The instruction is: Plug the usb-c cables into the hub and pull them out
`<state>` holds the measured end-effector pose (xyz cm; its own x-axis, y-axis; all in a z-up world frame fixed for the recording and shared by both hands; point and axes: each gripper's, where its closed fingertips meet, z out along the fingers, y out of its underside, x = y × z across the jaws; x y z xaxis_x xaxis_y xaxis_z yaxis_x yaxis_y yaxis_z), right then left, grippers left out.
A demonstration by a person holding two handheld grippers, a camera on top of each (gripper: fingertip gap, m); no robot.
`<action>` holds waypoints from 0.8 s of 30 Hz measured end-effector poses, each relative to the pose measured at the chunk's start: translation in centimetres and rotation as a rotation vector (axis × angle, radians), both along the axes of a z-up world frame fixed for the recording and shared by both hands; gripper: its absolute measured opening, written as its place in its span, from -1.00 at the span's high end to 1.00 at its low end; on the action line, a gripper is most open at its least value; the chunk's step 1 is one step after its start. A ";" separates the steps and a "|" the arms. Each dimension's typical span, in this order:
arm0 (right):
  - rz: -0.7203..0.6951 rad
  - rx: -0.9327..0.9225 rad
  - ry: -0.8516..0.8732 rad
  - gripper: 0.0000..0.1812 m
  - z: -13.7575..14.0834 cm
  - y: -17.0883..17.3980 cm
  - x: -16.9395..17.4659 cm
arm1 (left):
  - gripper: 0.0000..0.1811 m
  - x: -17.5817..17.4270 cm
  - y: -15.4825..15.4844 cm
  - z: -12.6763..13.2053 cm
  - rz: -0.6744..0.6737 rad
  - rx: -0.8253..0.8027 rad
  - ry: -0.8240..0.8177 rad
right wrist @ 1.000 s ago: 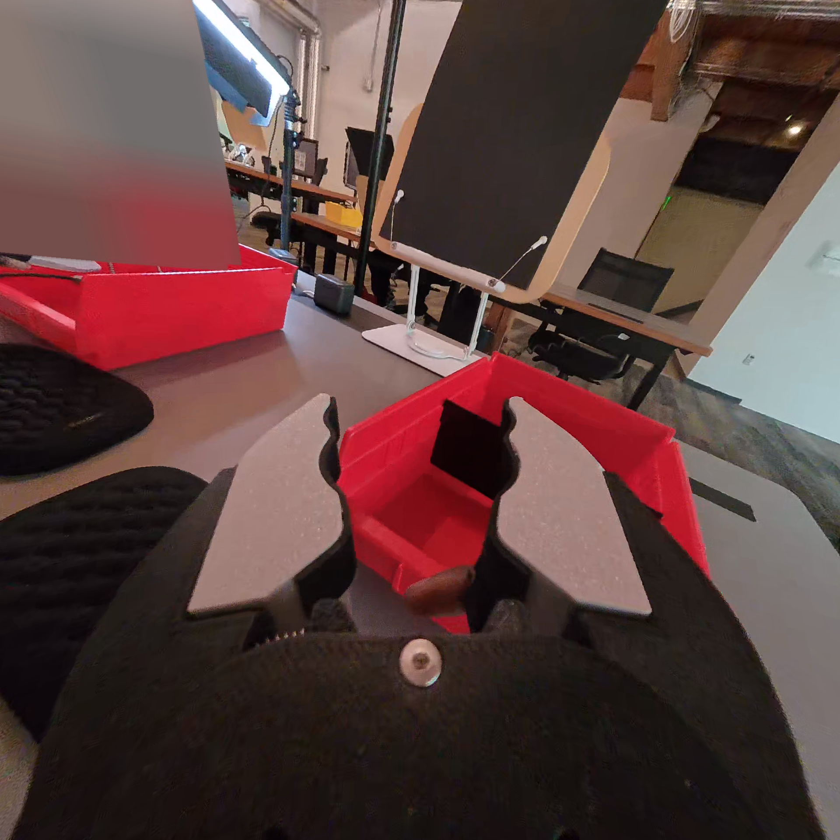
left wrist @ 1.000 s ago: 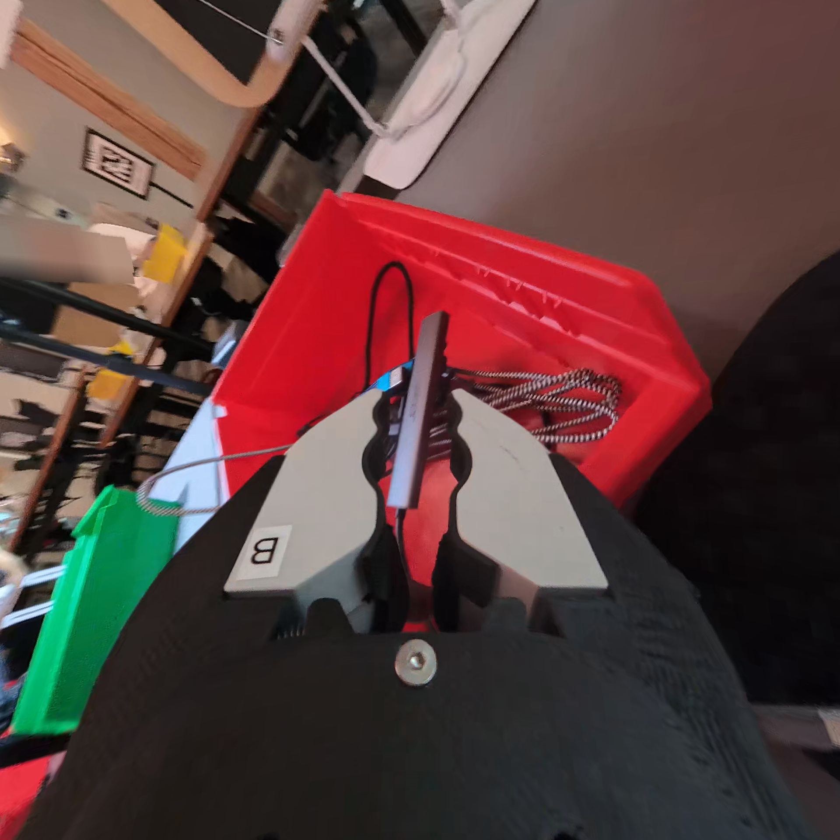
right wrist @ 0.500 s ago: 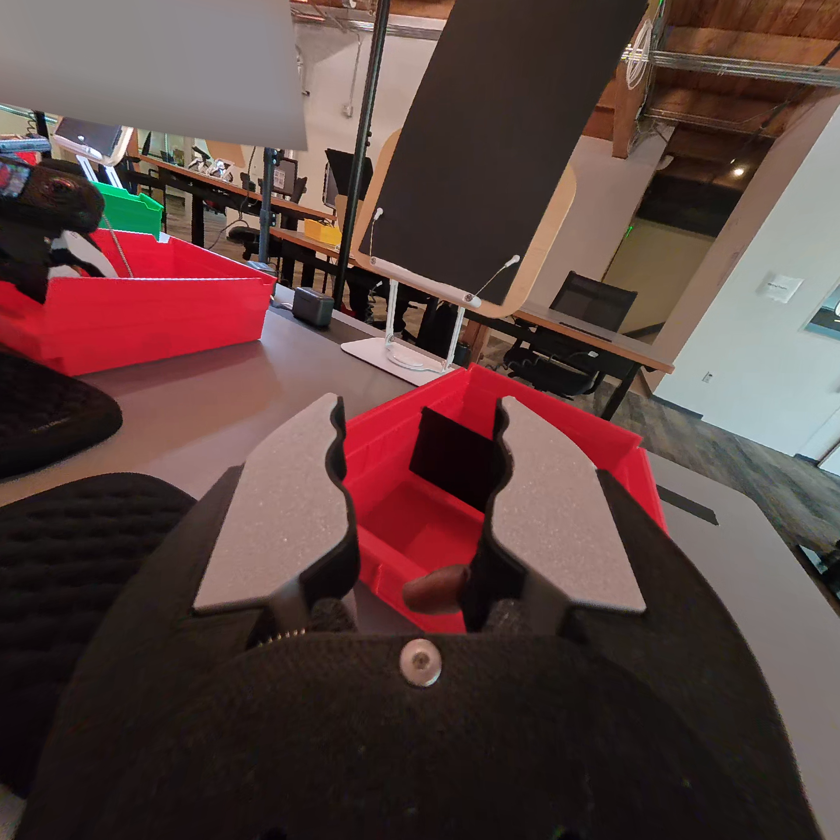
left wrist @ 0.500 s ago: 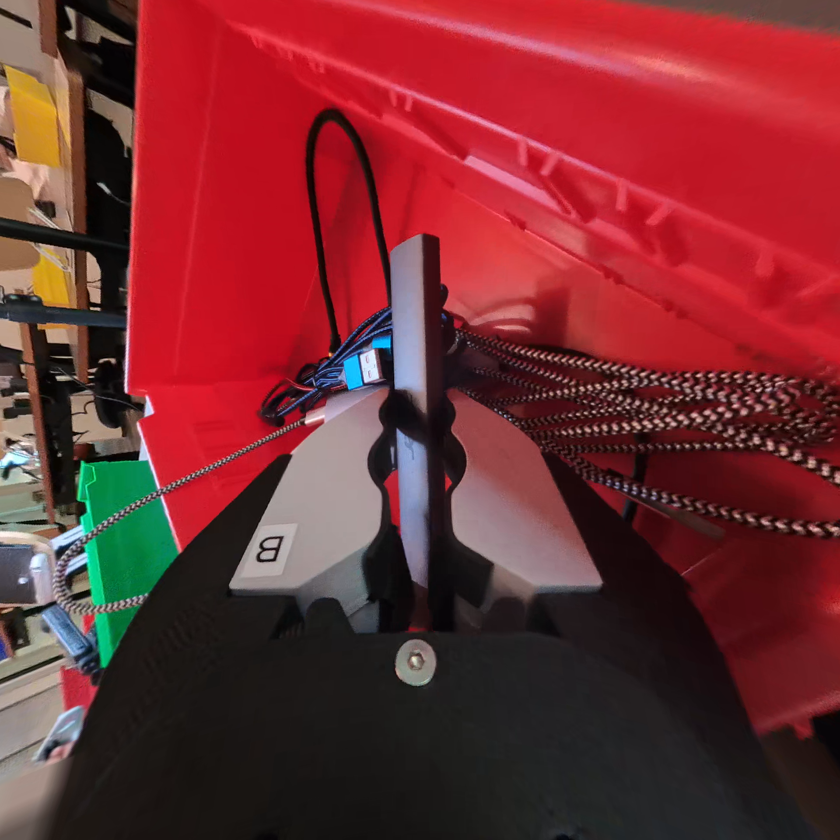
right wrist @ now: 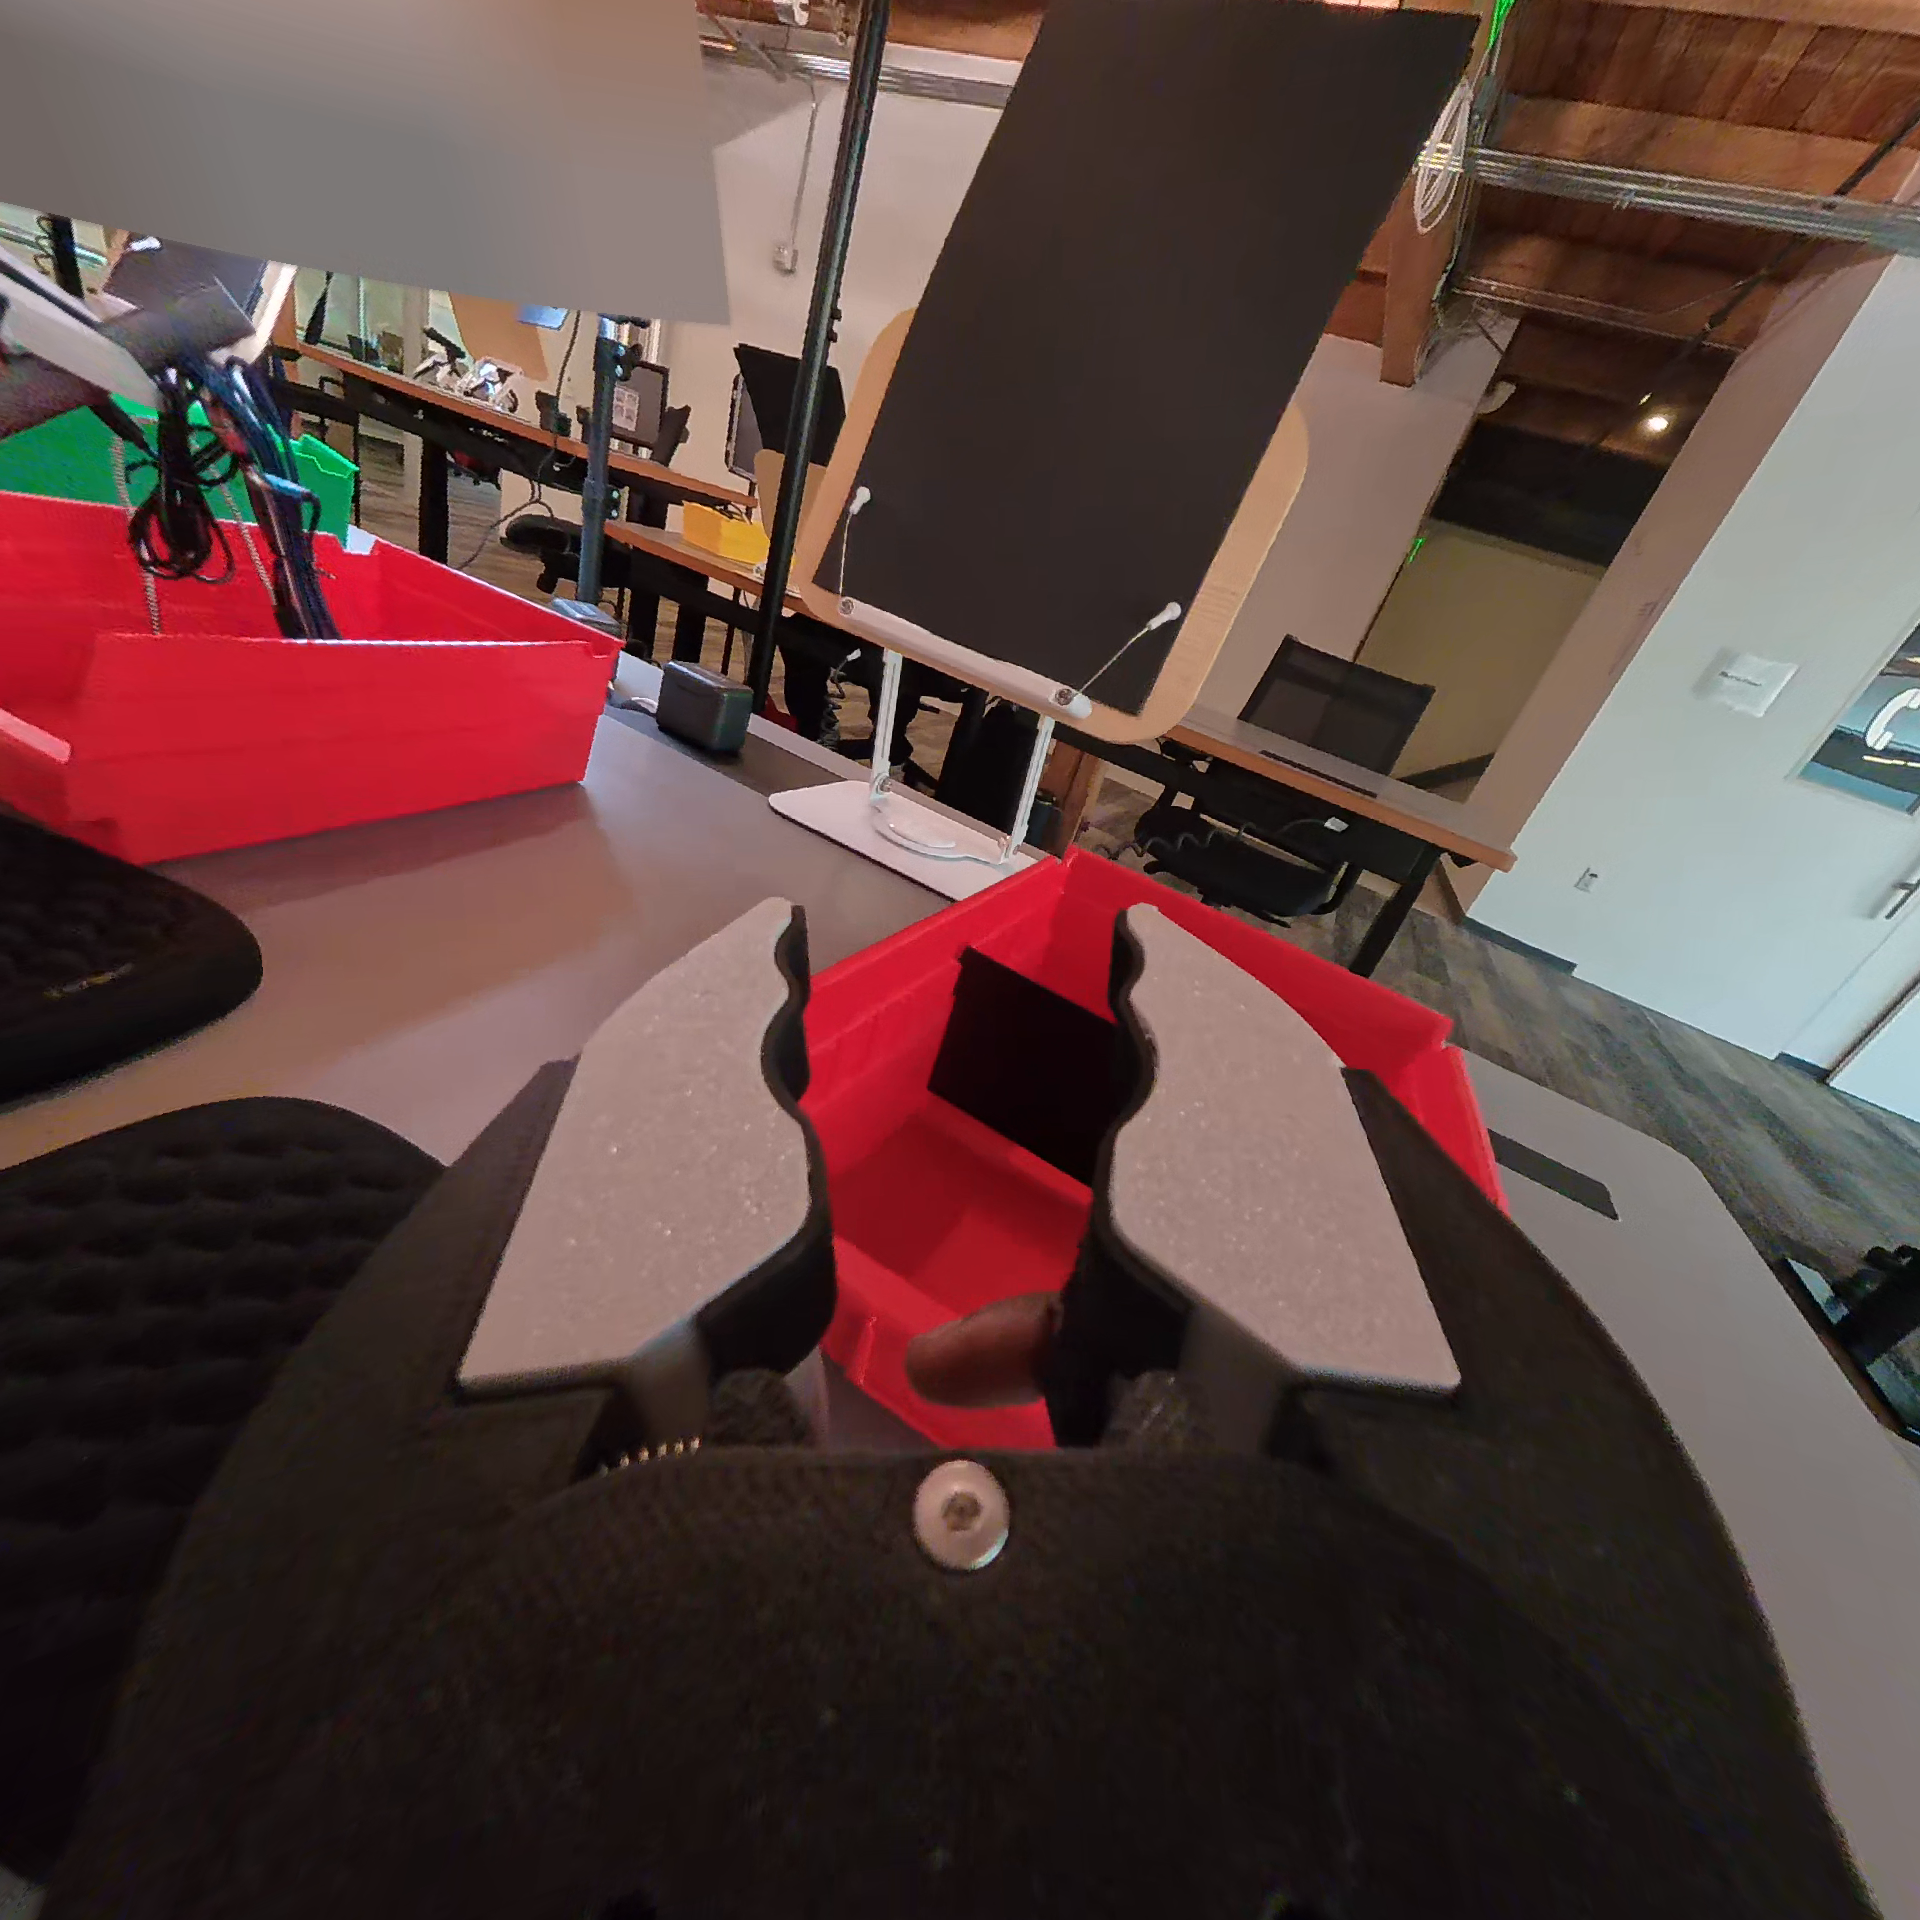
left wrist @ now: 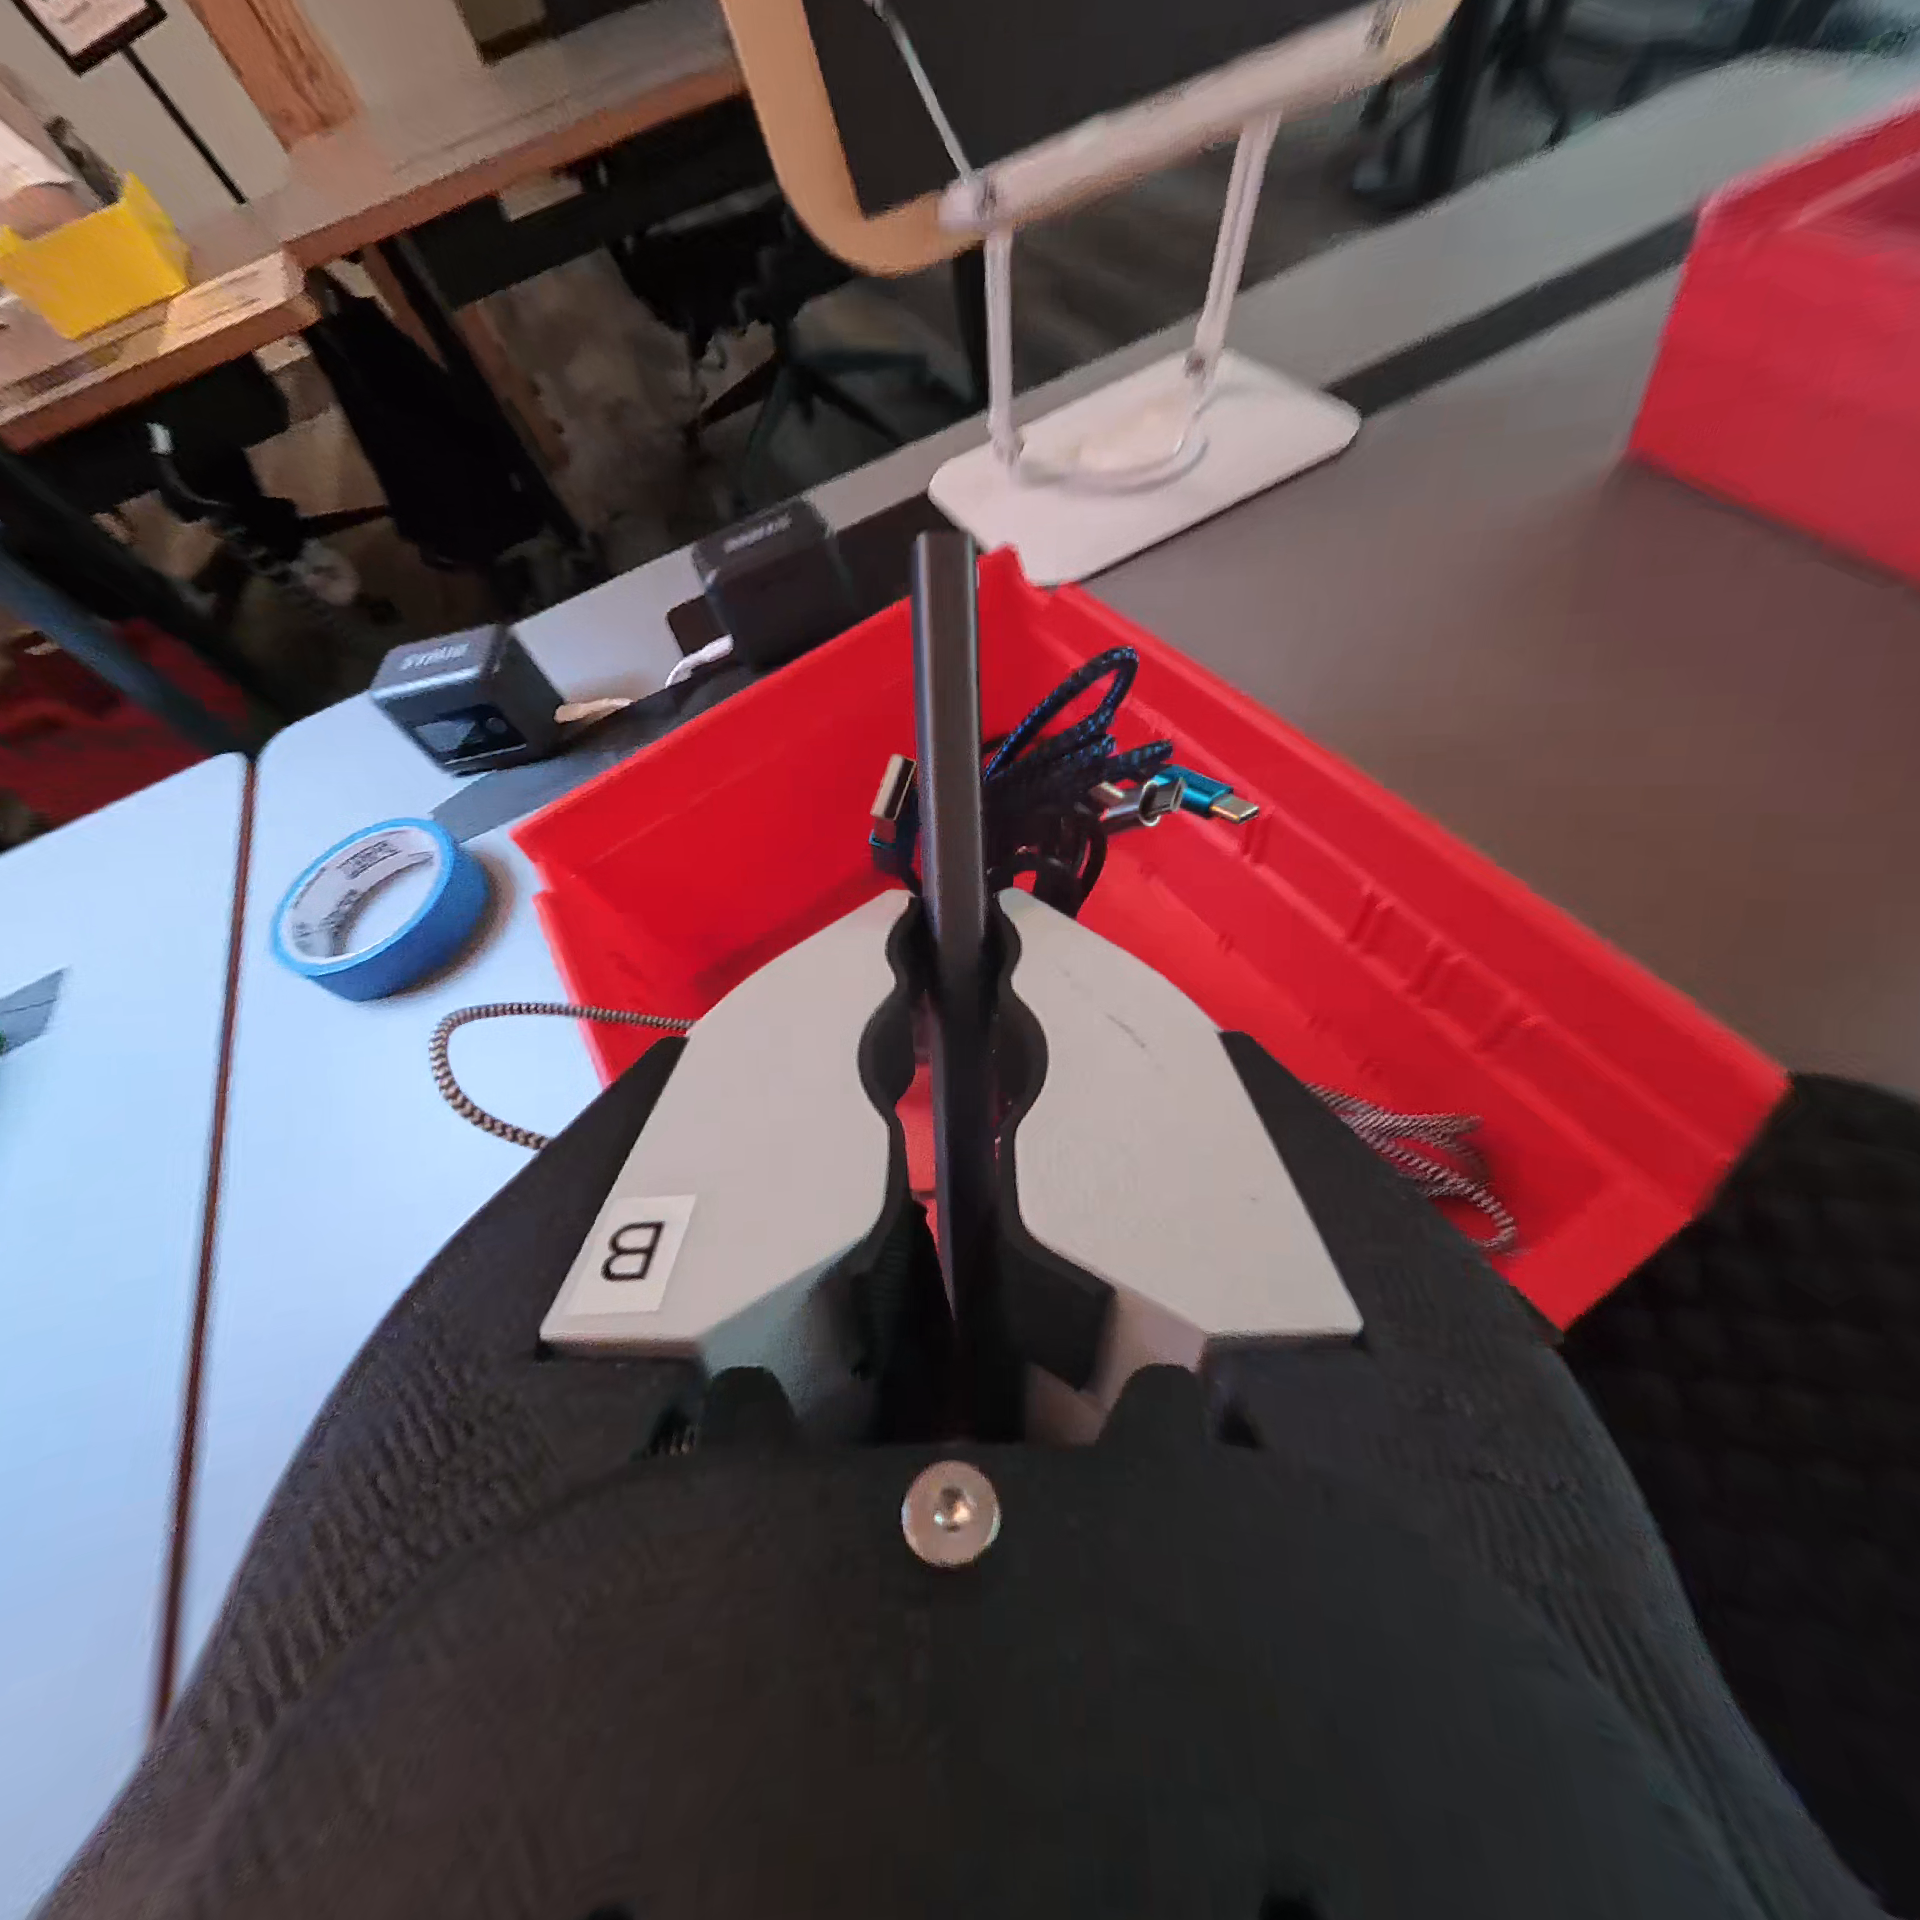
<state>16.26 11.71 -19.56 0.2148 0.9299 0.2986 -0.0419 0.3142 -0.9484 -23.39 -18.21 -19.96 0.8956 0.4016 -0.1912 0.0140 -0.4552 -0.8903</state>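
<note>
My left gripper (left wrist: 954,914) is shut on the thin dark grey hub (left wrist: 945,727), held edge-on and lifted above a red bin (left wrist: 1351,935). Blue braided cables (left wrist: 1081,769) with metal plugs hang from the hub, and a black-and-white braided cable (left wrist: 499,1049) trails over the bin's left wall. In the right wrist view the hub's cables (right wrist: 239,499) dangle above that red bin (right wrist: 312,696) at the far left. My right gripper (right wrist: 956,956) is open and empty, low over a second, smaller red bin (right wrist: 1278,997) with a black divider.
A blue tape roll (left wrist: 379,909) and two small dark boxes (left wrist: 468,707) lie left of the bin. A black board on a white stand (right wrist: 1049,416) stands at the table's back edge. Black mesh pads (right wrist: 156,1226) lie in front. A green bin (right wrist: 62,457) sits far left. My right fingertips sit around 50 cm from my left ones.
My left gripper has lifted the hub up out of the red bin and swung to look across the table, cables dangling from it. My right gripper has stayed open and barely moved.
</note>
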 end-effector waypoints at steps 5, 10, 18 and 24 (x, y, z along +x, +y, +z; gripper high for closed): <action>0.016 -0.001 0.001 0.40 0.0 -0.3 -0.3 | 0.91 0.4 -0.2 2.1 -0.073 0.076 -0.098; 0.009 0.017 -0.034 0.39 -0.6 -0.4 -0.8 | 0.91 -0.3 0.3 2.4 -0.114 0.044 -0.129; 0.129 -0.022 -0.018 0.44 -0.7 -2.7 -2.3 | 0.92 1.8 -0.9 9.9 -0.158 0.423 0.141; 0.244 -0.102 -0.014 0.72 -0.6 -4.7 -3.4 | 0.92 3.9 -1.9 11.6 -0.238 0.594 0.109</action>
<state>12.91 6.97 -20.19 -0.0231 0.9792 0.2018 -0.0915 0.1989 -0.9757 -19.53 -20.14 -8.36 0.9613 0.2595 -0.0923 -0.1309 0.1356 -0.9821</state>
